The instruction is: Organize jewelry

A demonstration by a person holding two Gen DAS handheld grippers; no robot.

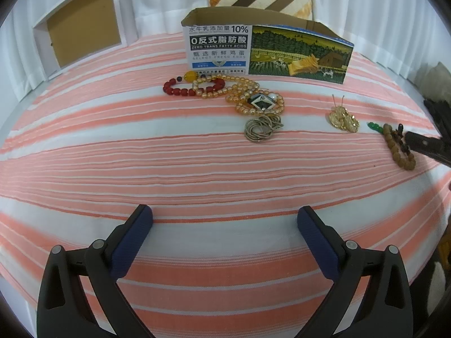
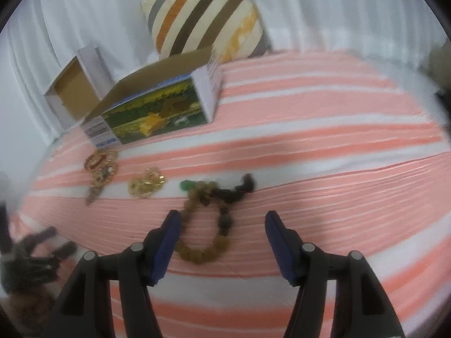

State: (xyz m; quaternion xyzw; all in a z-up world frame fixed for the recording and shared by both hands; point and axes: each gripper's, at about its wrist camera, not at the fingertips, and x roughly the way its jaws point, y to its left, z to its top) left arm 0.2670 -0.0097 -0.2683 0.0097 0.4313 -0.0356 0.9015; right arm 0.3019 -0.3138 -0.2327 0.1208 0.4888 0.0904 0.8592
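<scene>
Jewelry lies on a pink-and-white striped cloth (image 1: 197,152). A red bead bracelet (image 1: 180,87), a gold bead necklace (image 1: 239,93) and silver rings (image 1: 262,129) lie in front of an open printed carton (image 1: 267,50). A gold brooch (image 1: 344,118) lies to the right. A brown wooden bead bracelet (image 2: 203,225) with a green bead and dark tassel lies just ahead of my open right gripper (image 2: 222,225), between its fingers; it also shows in the left wrist view (image 1: 400,149). My left gripper (image 1: 225,222) is open and empty, well short of the jewelry.
A second open white box (image 1: 79,31) leans at the back left. A striped cushion (image 2: 205,17) stands behind the carton against white curtains. The carton (image 2: 157,104) shows its open top in the right wrist view.
</scene>
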